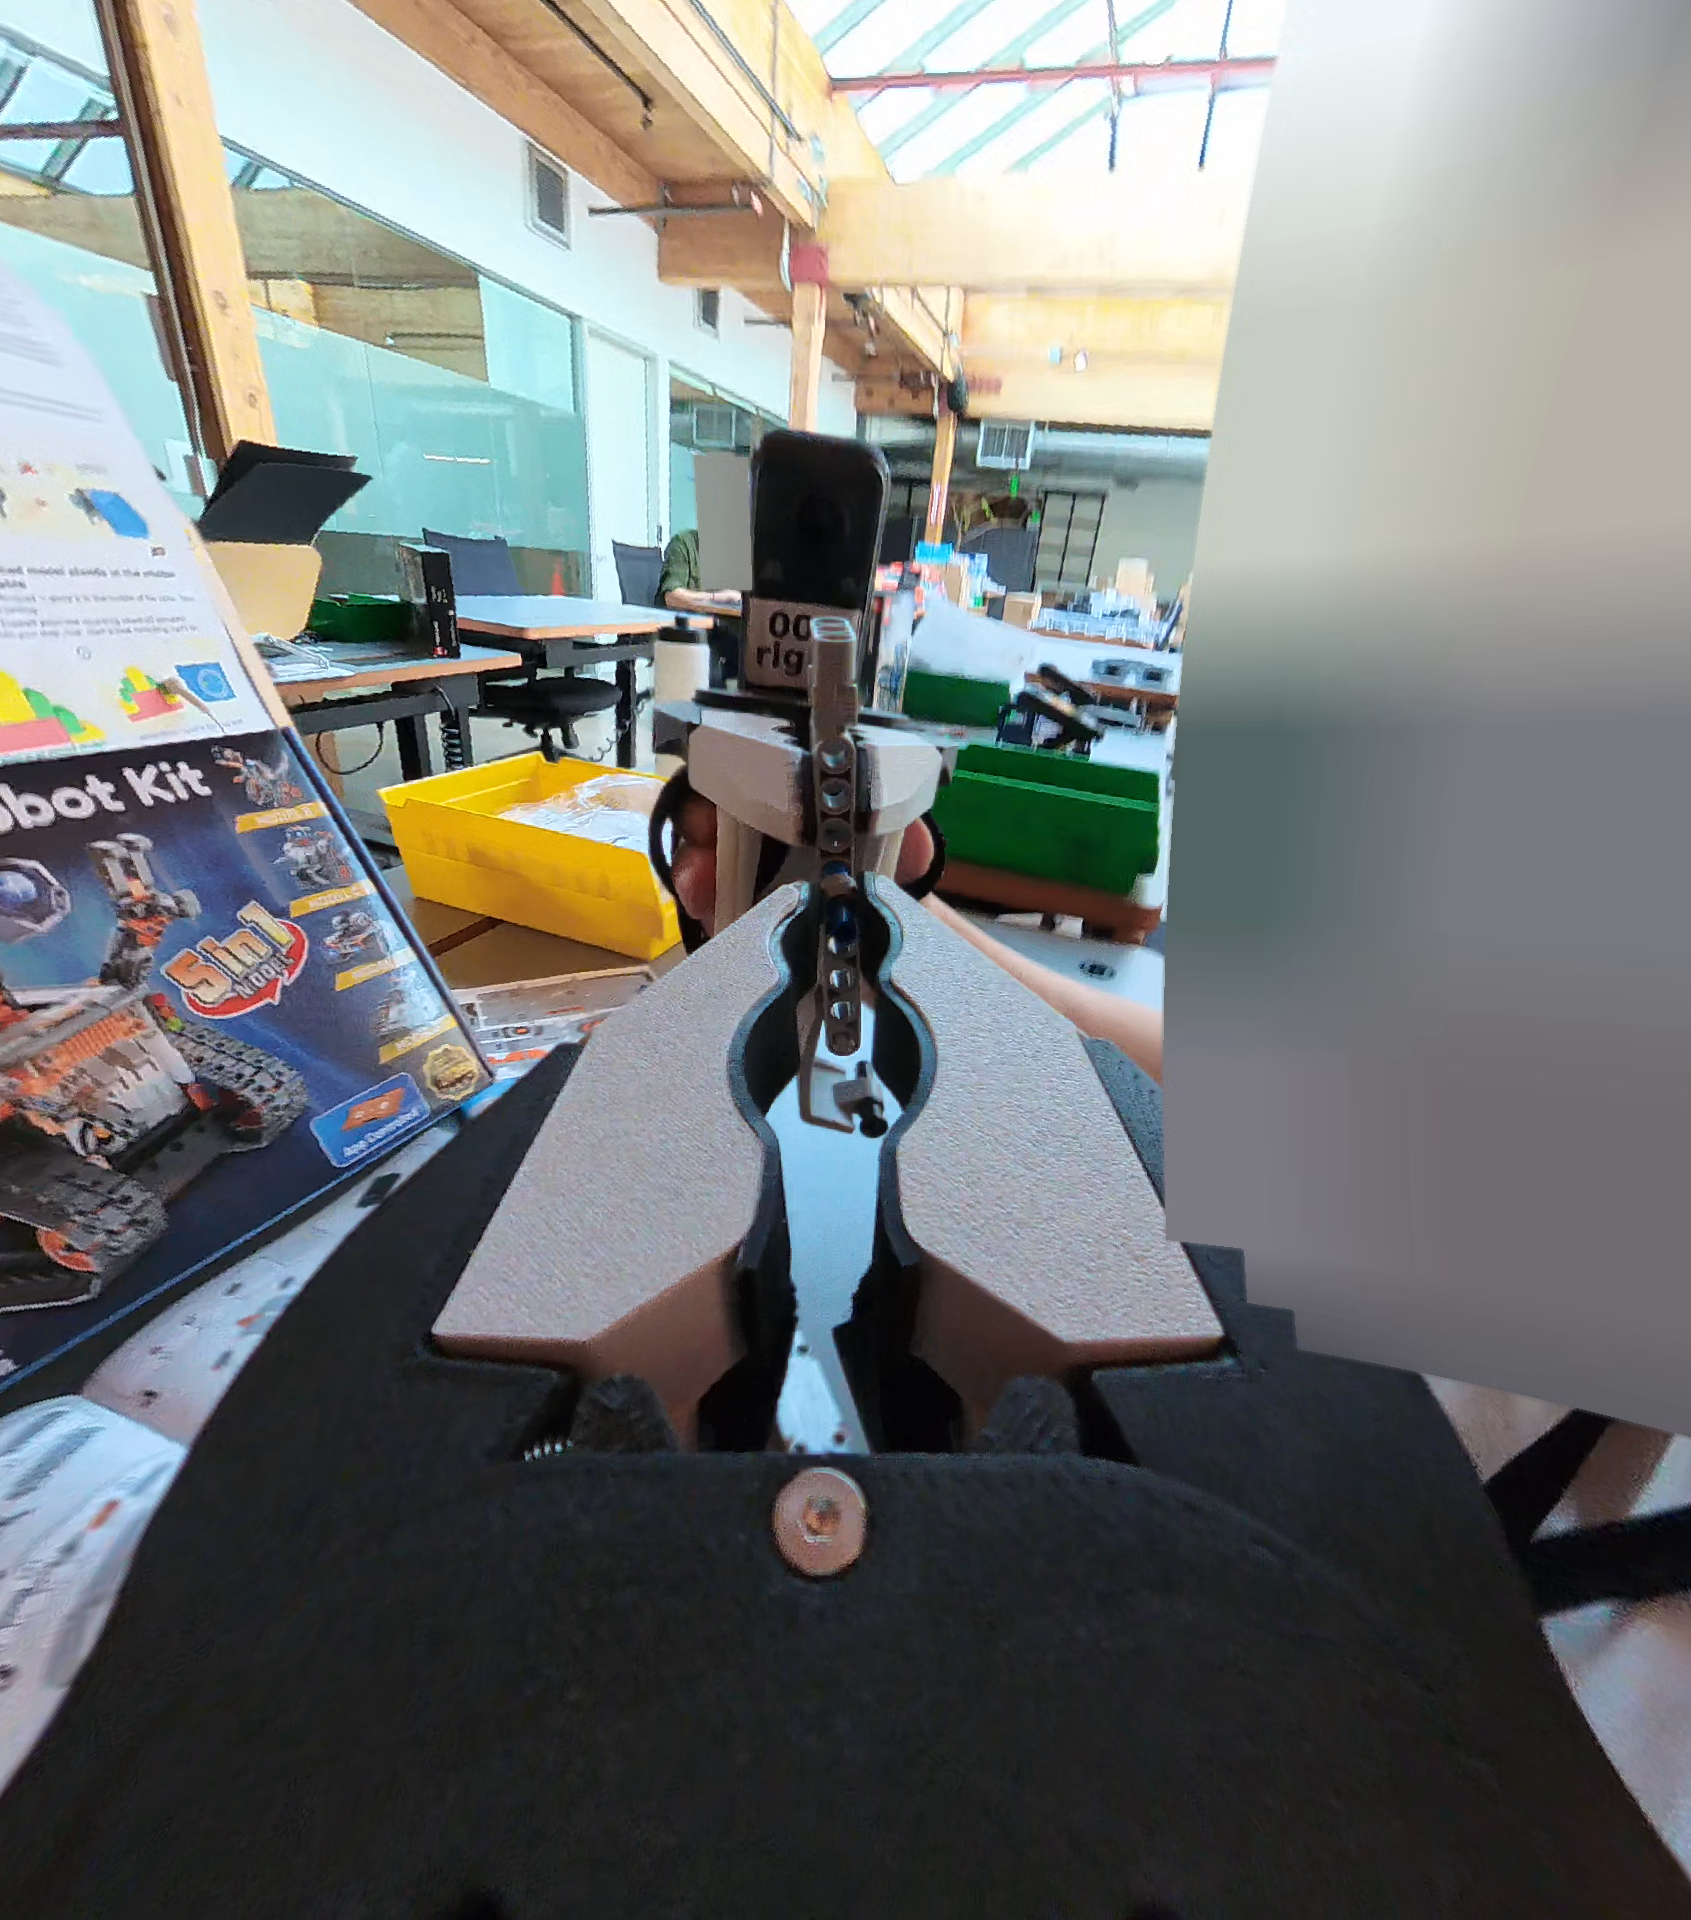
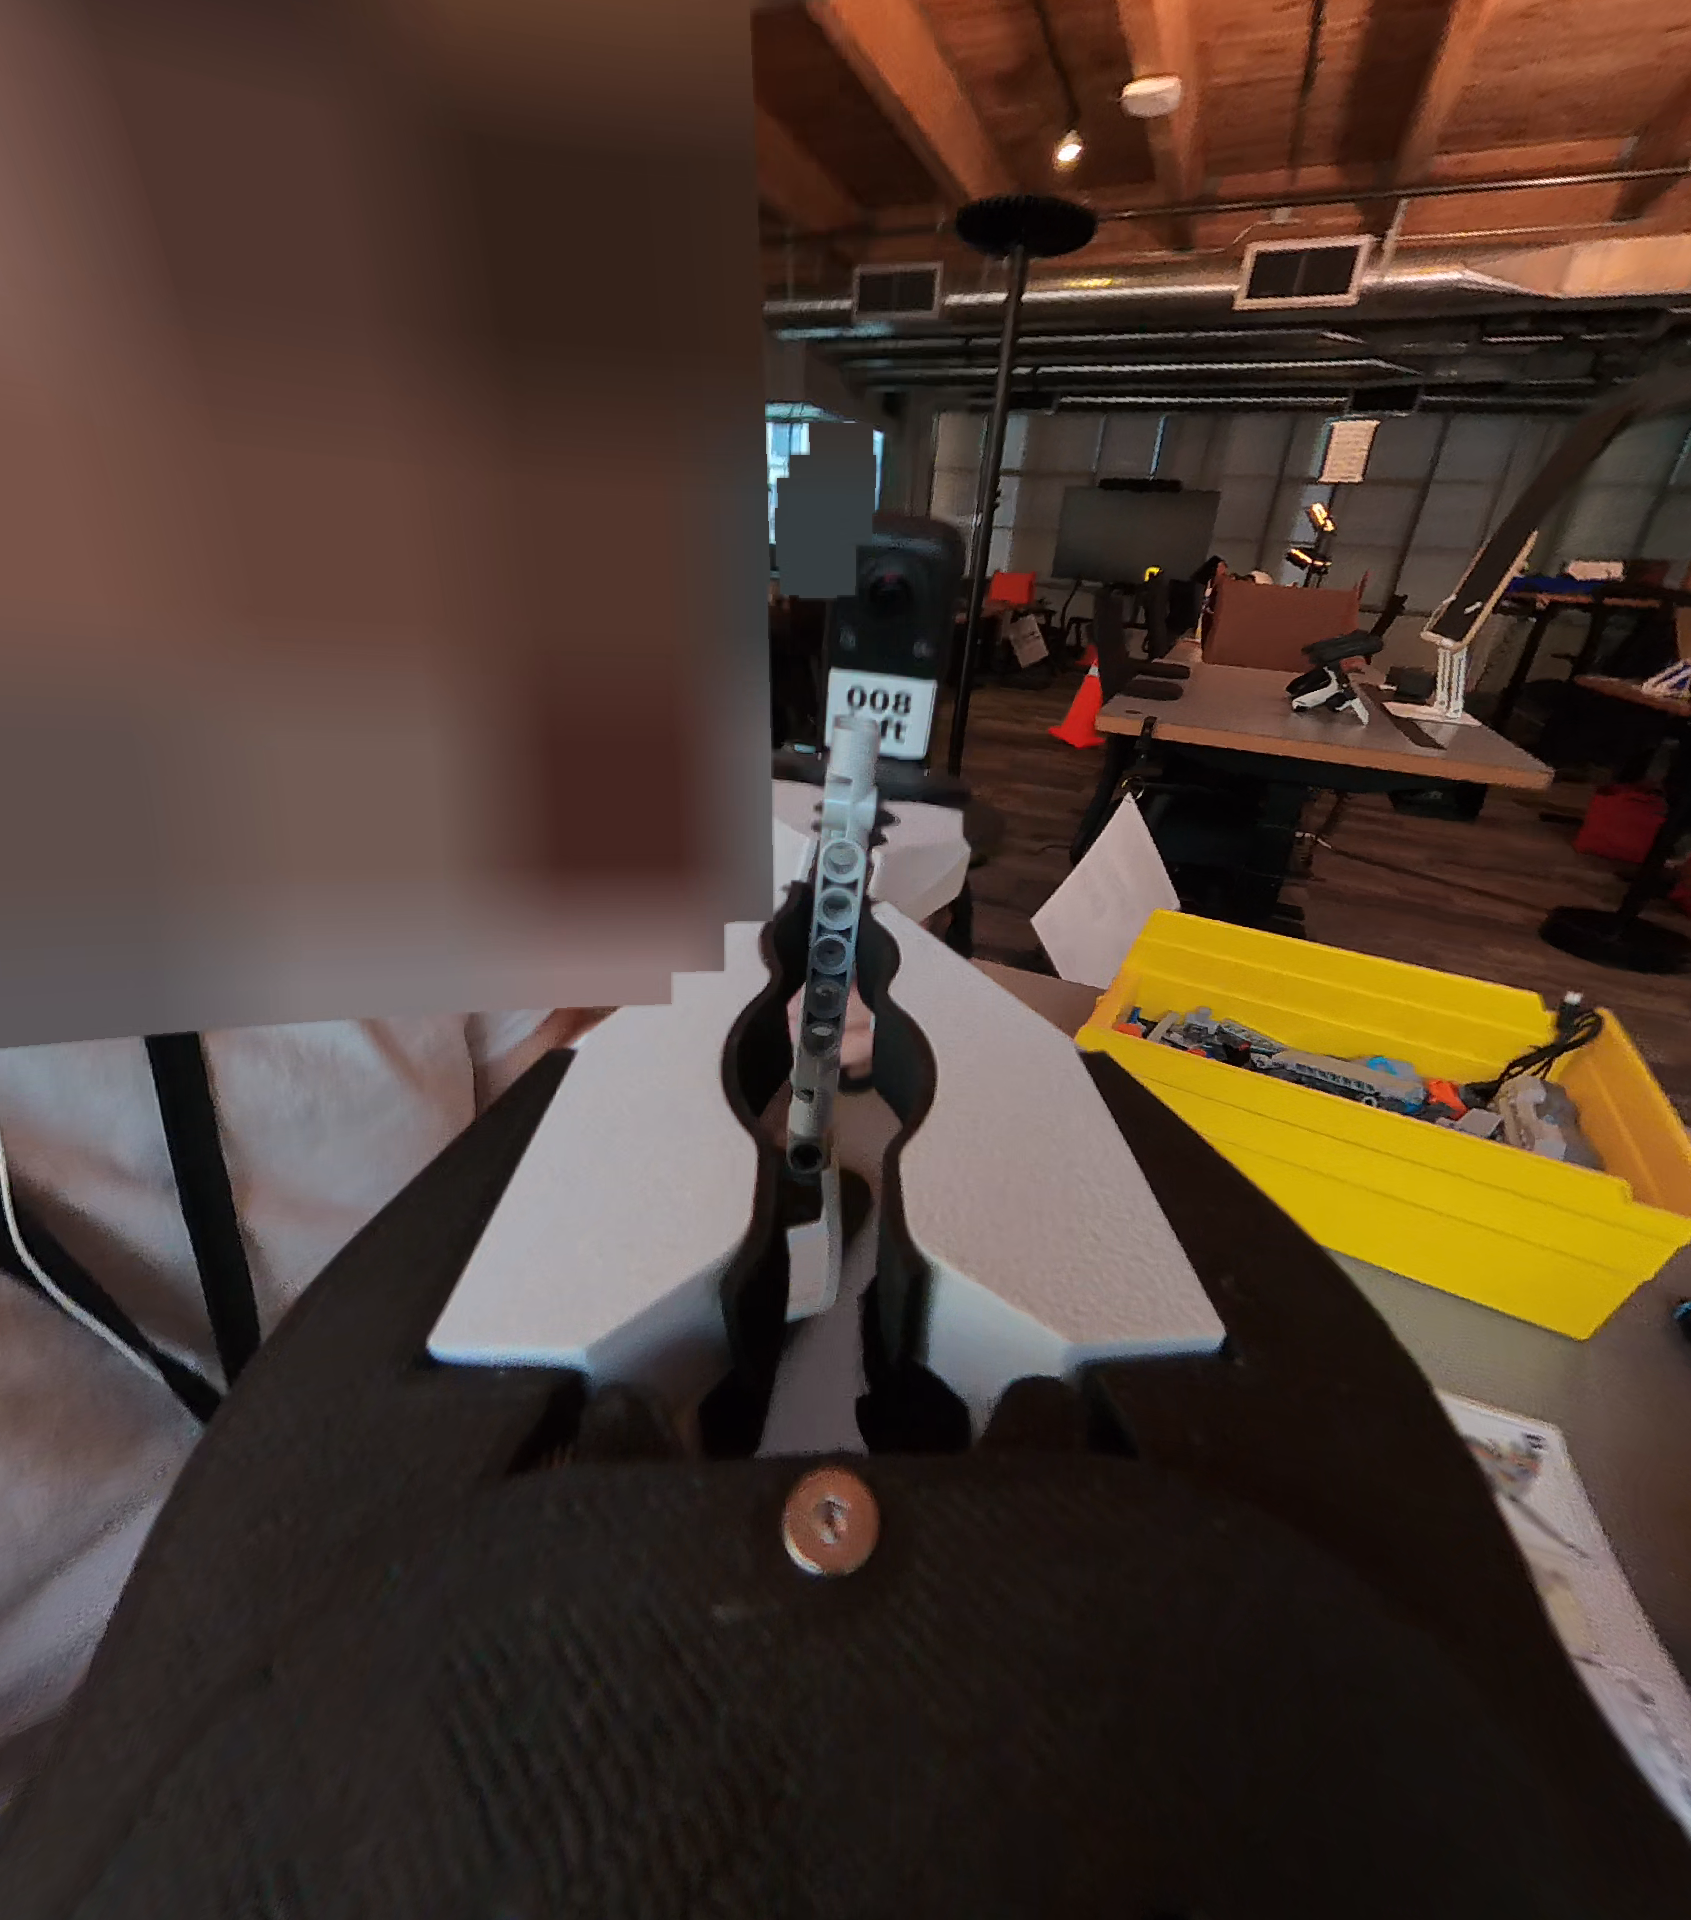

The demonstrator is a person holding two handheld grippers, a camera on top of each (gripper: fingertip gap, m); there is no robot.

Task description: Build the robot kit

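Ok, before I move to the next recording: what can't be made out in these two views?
- Left wrist view: a blurred patch covers the right side, hiding whatever lies behind it.
- Right wrist view: a blurred patch covers the upper left.
- The grey perforated plastic beam stands between the fingers of both the left gripper and right gripper; its lower end is hidden between them.
- Yellow plastic bin: the small parts inside are too small to identify.
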